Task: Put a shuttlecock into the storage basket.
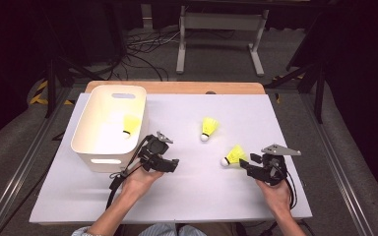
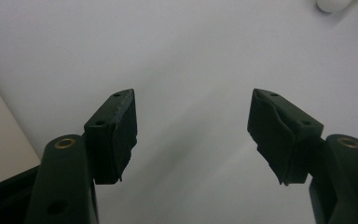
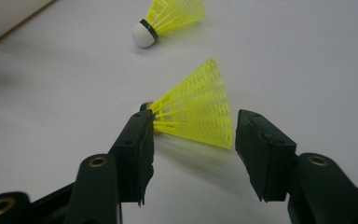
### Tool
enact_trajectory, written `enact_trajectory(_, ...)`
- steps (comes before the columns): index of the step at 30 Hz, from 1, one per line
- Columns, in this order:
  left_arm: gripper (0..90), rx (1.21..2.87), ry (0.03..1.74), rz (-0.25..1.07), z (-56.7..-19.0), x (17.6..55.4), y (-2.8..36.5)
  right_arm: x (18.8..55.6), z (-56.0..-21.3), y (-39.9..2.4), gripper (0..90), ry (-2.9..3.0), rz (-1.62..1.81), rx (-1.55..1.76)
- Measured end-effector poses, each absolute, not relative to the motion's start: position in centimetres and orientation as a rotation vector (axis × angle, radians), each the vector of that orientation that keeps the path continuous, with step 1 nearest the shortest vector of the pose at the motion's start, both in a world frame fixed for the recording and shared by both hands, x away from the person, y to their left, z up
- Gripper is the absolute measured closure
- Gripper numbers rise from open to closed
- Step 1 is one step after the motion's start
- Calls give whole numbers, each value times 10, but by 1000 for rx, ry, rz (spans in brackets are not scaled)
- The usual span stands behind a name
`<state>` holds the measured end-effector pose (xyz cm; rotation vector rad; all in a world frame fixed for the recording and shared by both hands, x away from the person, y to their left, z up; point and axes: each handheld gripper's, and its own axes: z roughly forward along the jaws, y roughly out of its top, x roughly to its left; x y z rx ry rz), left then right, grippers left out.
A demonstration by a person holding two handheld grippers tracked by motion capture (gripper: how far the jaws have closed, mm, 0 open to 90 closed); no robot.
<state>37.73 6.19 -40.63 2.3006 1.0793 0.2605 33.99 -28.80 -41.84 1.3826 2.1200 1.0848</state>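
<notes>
Three yellow shuttlecocks with white corks are in view. One shuttlecock [image 1: 234, 156] [image 3: 193, 112] lies on the white table [image 1: 202, 191], its mesh skirt between the jaws of my right gripper [image 1: 248, 161] [image 3: 193, 144]. The left jaw touches the skirt near the cork; a small gap separates the right jaw from it. A second shuttlecock [image 1: 208, 129] [image 3: 168, 18] lies farther back at mid-table. The third shuttlecock [image 1: 130, 124] rests inside the white bin [image 1: 103, 160]. My left gripper [image 1: 163, 156] [image 2: 193, 126] hovers beside the bin, open and empty over bare table.
The bin stands at the table's left, close to my left hand. A white cork [image 2: 330, 4] peeks in at the top right of the left gripper view. Beyond the table's far edge are a white stand's legs [image 1: 179, 59] and cables on the floor.
</notes>
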Motion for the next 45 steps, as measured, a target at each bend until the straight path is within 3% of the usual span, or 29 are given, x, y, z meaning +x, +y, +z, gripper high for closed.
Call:
enact_trajectory(12, 336, 2318, 1085, 269, -415, 375, 60, 361, -419, -283, 599, 2189, 1056, 1394)
enact_trajectory(29, 333, 2344, 1072, 277, -422, 376, 56, 371, -421, -282, 878, 2306, 1099, 1364)
enact_trajectory(45, 346, 2364, 1070, 287, -421, 376, 56, 365, -408, -271, 900, 2383, 1174, 1246)
